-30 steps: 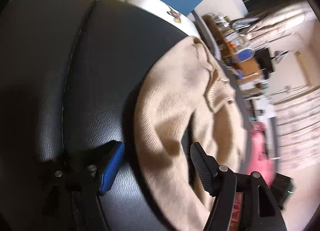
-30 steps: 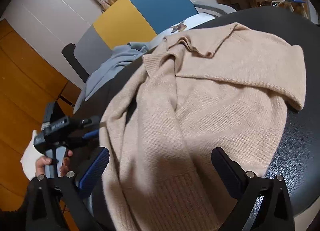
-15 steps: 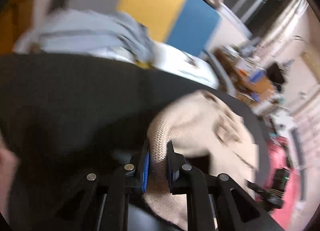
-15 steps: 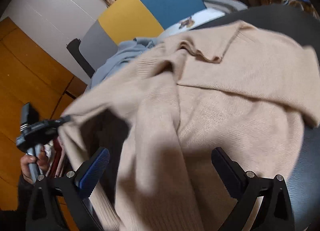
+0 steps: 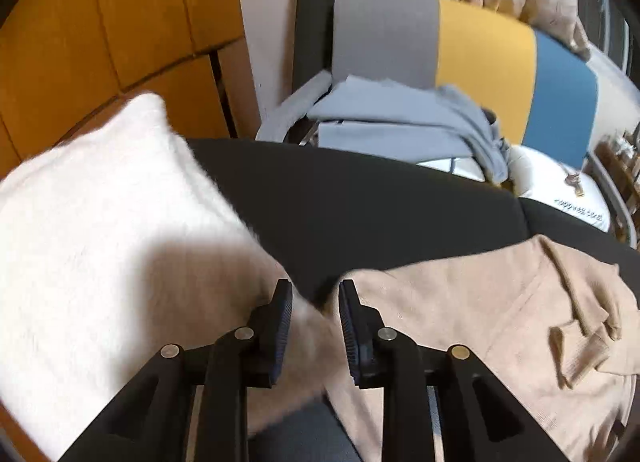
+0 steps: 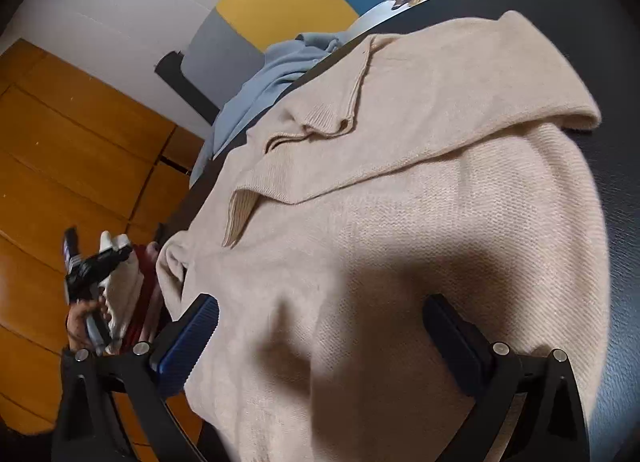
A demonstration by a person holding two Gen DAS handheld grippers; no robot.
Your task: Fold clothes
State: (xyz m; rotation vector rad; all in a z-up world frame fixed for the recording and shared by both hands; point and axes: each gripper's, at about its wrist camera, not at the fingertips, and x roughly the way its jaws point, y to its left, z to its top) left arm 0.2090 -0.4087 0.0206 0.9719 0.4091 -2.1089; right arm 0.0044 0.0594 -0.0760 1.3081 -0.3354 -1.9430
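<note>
A beige knit sweater (image 6: 400, 221) lies spread on a black leather surface (image 6: 624, 221), one sleeve folded across its chest. My left gripper (image 5: 314, 322) is shut on a part of the sweater's edge (image 5: 120, 242), which stretches bright and blurred to the left. In the right wrist view the left gripper (image 6: 120, 252), held by a hand (image 6: 80, 322), sits off the surface's left side with pale fabric in it. My right gripper (image 6: 324, 338) stands open low over the sweater's lower body, nothing between its fingers (image 6: 192, 338).
Behind the black surface (image 5: 360, 213) stands a chair with a grey, yellow and blue back (image 5: 480, 45), holding a blue-grey garment (image 5: 400, 117) and a white cushion (image 5: 560, 189). An orange wooden wall (image 5: 100, 41) lies to the left.
My left gripper closed on the sweater's edge and pulled it out to the left, off the surface's side. The sweater now lies flatter. My right gripper stayed open over it.
</note>
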